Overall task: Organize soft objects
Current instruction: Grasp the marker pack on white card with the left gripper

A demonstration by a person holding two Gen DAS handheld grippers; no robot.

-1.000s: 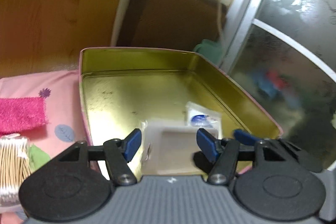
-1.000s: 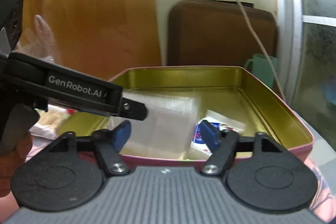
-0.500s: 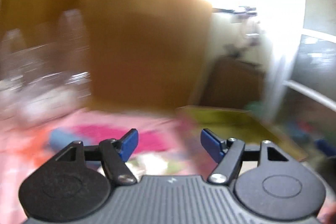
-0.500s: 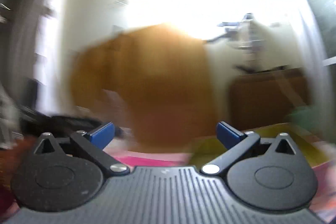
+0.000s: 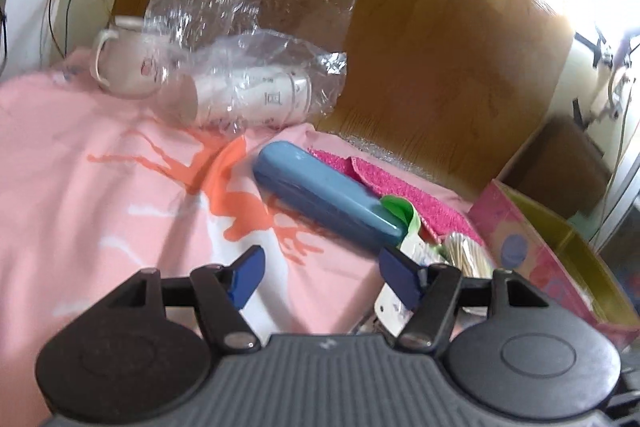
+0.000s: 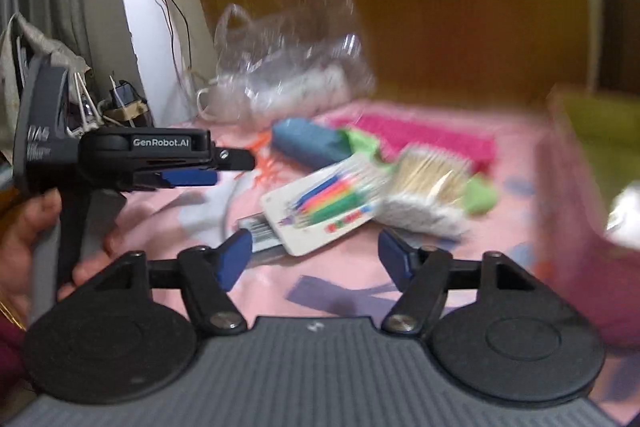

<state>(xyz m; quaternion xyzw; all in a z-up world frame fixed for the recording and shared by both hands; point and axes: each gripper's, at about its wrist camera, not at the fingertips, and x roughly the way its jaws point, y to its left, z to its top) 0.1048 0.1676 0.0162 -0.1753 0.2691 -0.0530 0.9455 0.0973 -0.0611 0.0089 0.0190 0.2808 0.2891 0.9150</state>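
**Both grippers wide apart, holding nothing**

The pink cloth [image 5: 404,187] lies flat on your pink sheet [image 5: 100,163], just behind the blue case [image 5: 324,199] and beside the tin [image 5: 560,259]. Your left gripper [image 5: 320,279] and right gripper [image 6: 314,259] both hang with fingers spread over the sheet.

A crinkled glossy plastic bag [image 5: 256,39], a smooth blue plastic case [image 5: 326,197] and a rough pink towel [image 5: 404,187] lie on matt pink cloth [image 5: 80,179].
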